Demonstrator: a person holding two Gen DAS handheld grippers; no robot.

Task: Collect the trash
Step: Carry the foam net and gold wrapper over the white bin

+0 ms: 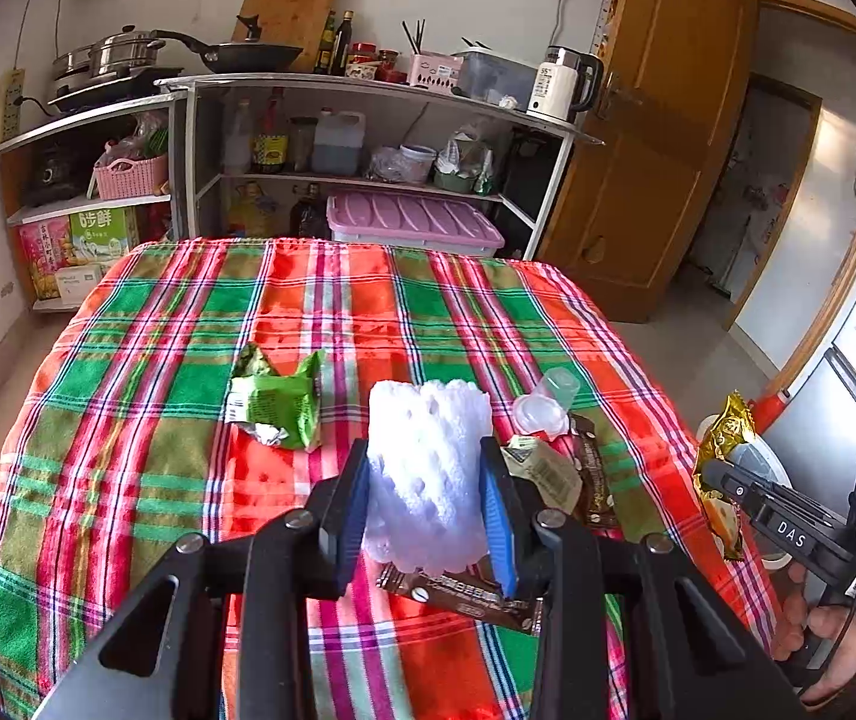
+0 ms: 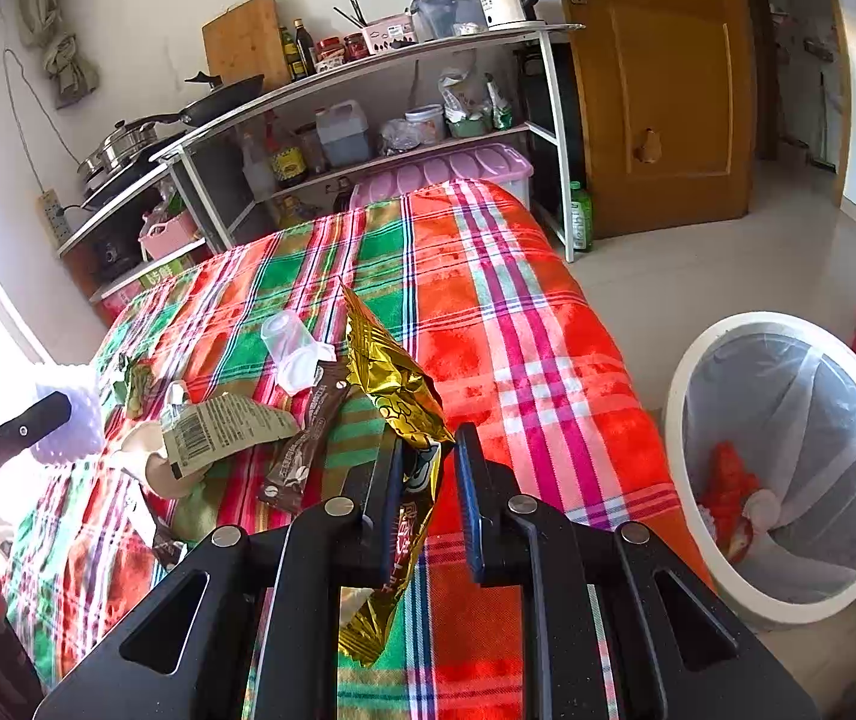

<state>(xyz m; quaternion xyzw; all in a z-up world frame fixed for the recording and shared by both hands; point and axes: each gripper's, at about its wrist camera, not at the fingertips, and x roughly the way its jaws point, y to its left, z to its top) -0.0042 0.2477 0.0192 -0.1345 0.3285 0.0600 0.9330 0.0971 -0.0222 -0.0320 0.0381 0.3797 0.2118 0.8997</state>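
My left gripper [image 1: 425,480] is shut on a white foam fruit net [image 1: 428,468] and holds it above the plaid table [image 1: 158,480]. My right gripper [image 2: 428,474] holds a gold foil wrapper [image 2: 392,390] between its fingers above the table's right part, with a small gap at the right pad; it also shows in the left wrist view [image 1: 722,468]. On the table lie a green wrapper [image 1: 275,402], a clear plastic cup [image 2: 293,348], a brown sachet [image 2: 302,456], a beige pouch with a barcode [image 2: 218,426] and another brown wrapper [image 1: 458,594].
A white bin with a clear liner [image 2: 788,468] stands on the floor right of the table, with red and white trash inside. Metal kitchen shelves [image 1: 368,120] stand behind the table. A wooden door [image 2: 668,78] is at the right.
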